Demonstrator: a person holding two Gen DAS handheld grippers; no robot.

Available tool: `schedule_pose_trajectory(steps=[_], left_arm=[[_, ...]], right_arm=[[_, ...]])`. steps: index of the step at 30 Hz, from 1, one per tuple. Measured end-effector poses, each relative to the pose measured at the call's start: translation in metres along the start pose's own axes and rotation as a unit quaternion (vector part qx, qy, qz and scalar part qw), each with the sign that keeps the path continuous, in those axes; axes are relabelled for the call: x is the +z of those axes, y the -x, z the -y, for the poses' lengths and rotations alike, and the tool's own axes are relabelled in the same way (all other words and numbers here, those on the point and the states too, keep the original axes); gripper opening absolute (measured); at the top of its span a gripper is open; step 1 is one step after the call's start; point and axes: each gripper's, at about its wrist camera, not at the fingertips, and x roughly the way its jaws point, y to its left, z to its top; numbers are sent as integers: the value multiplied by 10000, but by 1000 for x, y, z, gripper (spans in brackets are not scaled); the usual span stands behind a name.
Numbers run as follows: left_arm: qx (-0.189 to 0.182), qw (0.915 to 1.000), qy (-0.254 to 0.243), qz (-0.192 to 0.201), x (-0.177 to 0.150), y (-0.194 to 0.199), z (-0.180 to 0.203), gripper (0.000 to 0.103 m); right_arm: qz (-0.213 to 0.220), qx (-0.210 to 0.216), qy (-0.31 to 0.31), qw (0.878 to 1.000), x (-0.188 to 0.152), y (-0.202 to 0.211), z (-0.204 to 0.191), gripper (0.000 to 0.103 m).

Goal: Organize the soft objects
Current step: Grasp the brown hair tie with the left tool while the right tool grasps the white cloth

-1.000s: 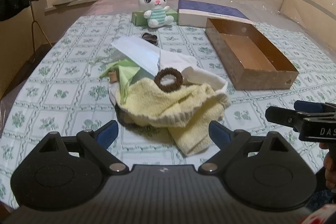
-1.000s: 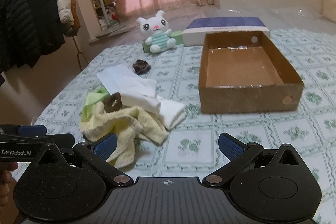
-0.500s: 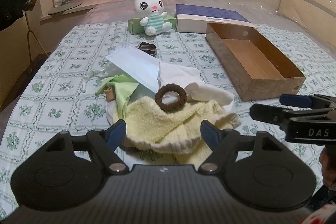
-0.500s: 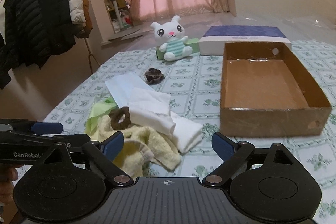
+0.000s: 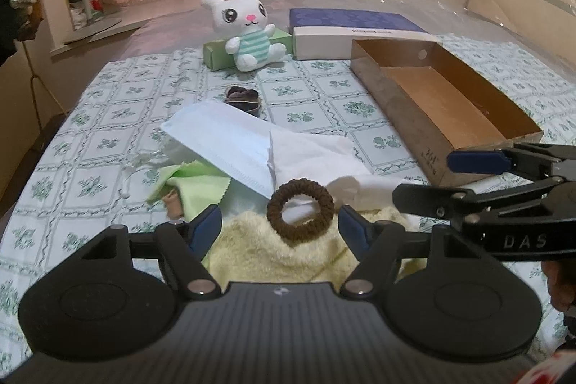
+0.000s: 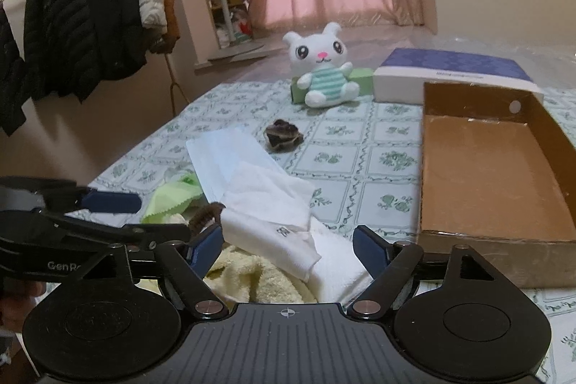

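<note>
A pile of soft things lies on the patterned bedspread (image 5: 108,117): a yellow towel (image 5: 273,251), a brown hair tie (image 5: 300,207) on top of it, a white cloth (image 6: 273,204), a white face mask (image 5: 219,139) and a green cloth (image 5: 194,182). My left gripper (image 5: 280,225) hovers over the yellow towel with the hair tie between its closing jaws; the pads do not touch it. My right gripper (image 6: 288,243) is above the white cloth and a white towel (image 6: 334,265), its jaws closing too, pads apart from the cloth.
An open brown cardboard box (image 6: 493,168) stands to the right of the pile. At the back sit a white plush bunny (image 5: 248,27) against a green box (image 5: 216,54), a blue-topped box (image 5: 345,27) and a dark scrunchie (image 5: 243,96). Coats (image 6: 82,24) hang at left.
Both grippers moved forward and came down over the pile, and their jaws narrowed. The hair tie now lies between the left fingers; the white cloth lies between the right ones.
</note>
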Motion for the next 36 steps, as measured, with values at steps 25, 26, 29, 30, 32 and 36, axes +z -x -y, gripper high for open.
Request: schedule_pose_trajectory(steps=[25, 26, 29, 30, 32, 36], left_arm=[[-754, 9962, 425, -99, 1, -41, -21, 14], [-730, 9963, 458, -40, 1, -37, -23, 14], [-589, 9967, 548, 110, 2, -26, -26, 14], [-520, 9969, 568, 142, 2, -23, -28, 14], [-452, 9968, 634, 171, 2, -20, -31, 14], [-423, 9960, 775, 132, 0, -19, -38, 13]], right_arm=[[-159, 334, -177, 9992, -6, -23, 18, 67], [-148, 339, -142, 9992, -5, -25, 17, 67], [-159, 307, 23, 9994, -5, -30, 12, 67], [-172, 284, 77, 9994, -5, -33, 10, 66], [-196, 282, 204, 9992, -5, -38, 8, 66], [-199, 220, 573, 9979, -4, -50, 2, 66]])
